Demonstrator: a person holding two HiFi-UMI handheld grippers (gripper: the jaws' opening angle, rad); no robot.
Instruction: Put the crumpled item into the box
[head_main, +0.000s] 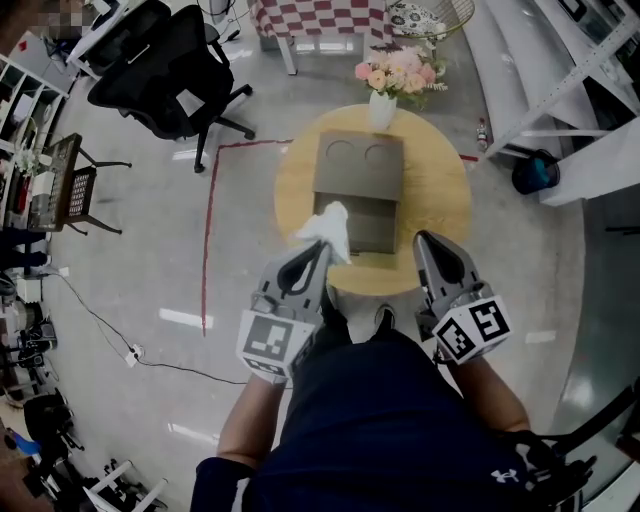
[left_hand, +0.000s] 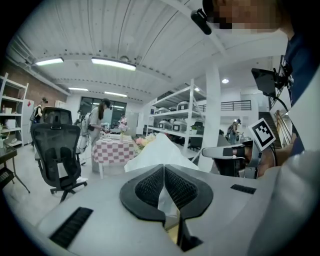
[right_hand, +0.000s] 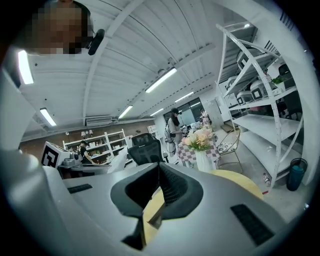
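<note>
We held the crumpled white paper (head_main: 330, 226), peaked and creased, clamped in the left hand-held gripper (head_main: 322, 246); the right hand-held gripper (head_main: 426, 239) was closed, empty.

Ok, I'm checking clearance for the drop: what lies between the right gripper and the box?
Nothing but a strip of bare round table, seen in the head view, between the right gripper and the box.
</note>
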